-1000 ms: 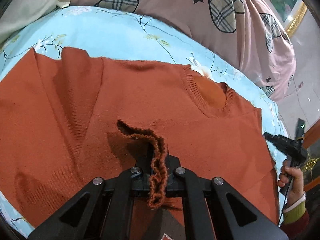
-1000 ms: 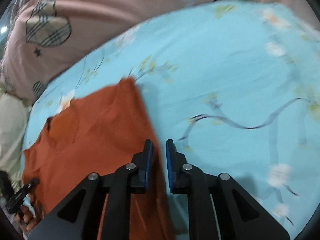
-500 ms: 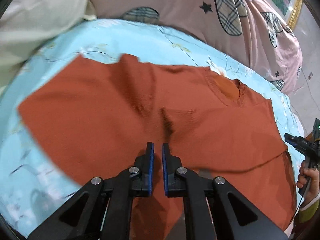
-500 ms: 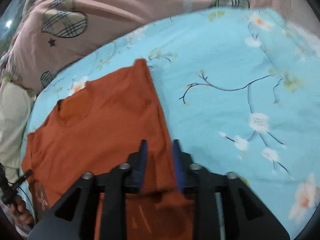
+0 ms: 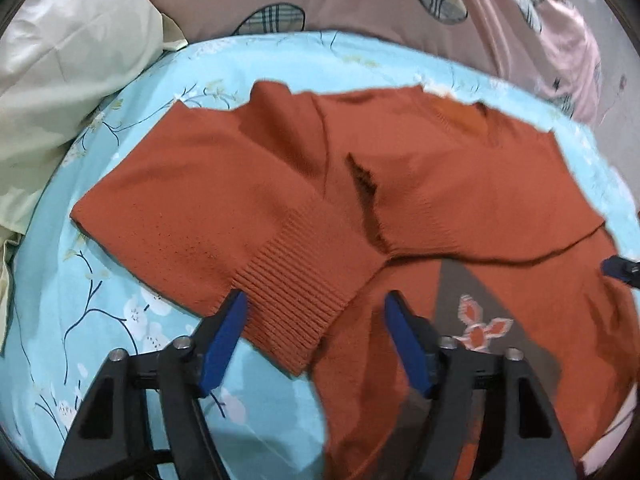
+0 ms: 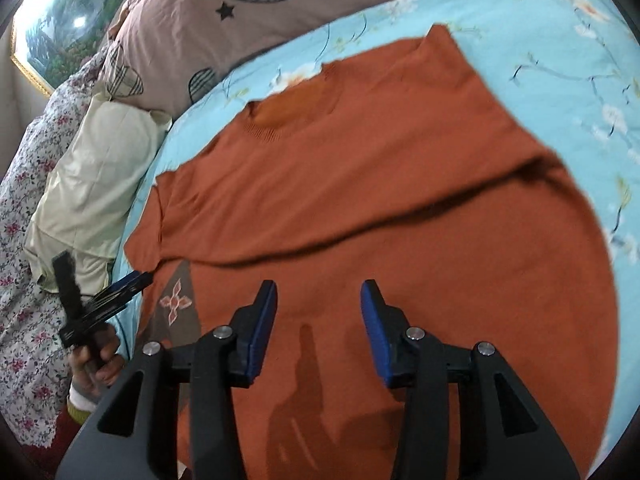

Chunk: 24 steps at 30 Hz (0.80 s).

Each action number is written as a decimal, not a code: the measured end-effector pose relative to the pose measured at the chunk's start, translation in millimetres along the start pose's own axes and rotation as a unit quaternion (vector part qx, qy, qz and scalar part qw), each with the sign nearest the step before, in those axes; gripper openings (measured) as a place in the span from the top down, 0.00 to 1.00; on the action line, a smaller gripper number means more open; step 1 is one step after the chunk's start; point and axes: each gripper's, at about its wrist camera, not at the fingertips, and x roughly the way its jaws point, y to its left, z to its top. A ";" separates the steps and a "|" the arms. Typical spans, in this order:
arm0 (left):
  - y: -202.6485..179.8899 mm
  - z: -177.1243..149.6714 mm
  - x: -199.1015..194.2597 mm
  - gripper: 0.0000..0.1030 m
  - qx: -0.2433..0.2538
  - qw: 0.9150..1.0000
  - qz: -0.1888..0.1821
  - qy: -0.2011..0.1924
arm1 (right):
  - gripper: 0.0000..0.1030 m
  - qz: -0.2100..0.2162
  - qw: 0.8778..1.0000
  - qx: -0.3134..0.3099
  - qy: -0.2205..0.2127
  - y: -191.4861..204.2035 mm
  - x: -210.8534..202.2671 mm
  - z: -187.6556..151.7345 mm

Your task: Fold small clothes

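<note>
sweater: rust knit, flat on blue floral sheet, both sleeves folded in, cuff at 6 o'clock
left gripper: jaws just opened, straddling cuff, gripping nothing
right gripper: just opened, empty, over the body
risk: cuff snags a pad on retreat, sleeve fold drags open

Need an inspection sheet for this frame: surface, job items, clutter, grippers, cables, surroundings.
Surface: light blue floral bedsheet.
Job's things: rust-orange knit sweater lying flat, both sleeves folded across the body; ribbed cuff near the left fingers.
Clutter: nothing seen.
Grippers: left gripper and right gripper have just been opening; nothing pinched in either.
Cables: thin dark cord below the hand, unclear.
Surroundings: cream pillow, pink quilt with plaid hearts, framed picture.
</note>
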 end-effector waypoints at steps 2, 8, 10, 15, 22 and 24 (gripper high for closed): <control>9.7 1.4 4.6 0.78 -0.018 1.000 -0.011 0.005 | 0.56 -0.004 1.000 -0.002 0.005 2.6 2.9 -2.6; 34.6 13.7 -28.7 0.96 -0.082 0.994 -0.050 -0.043 | 0.56 -0.003 1.000 -0.008 -0.006 10.6 1.5 -1.0; 29.1 21.3 -40.5 0.96 -0.090 0.992 -0.061 -0.057 | 0.56 0.004 1.000 -0.012 -0.010 14.6 0.5 0.4; -26.0 53.0 -67.6 0.96 -0.078 0.982 -0.146 -0.096 | 0.56 0.010 0.999 -0.016 -0.028 14.0 -7.0 9.2; -150.1 91.2 -36.7 0.96 -0.018 0.966 -0.243 -0.084 | 0.56 -0.012 0.997 0.025 -0.065 -25.4 -32.6 28.3; -178.5 93.3 -8.1 0.96 -0.003 0.967 -0.246 -0.062 | 0.56 -0.018 0.996 0.043 -0.071 -38.7 -37.7 30.6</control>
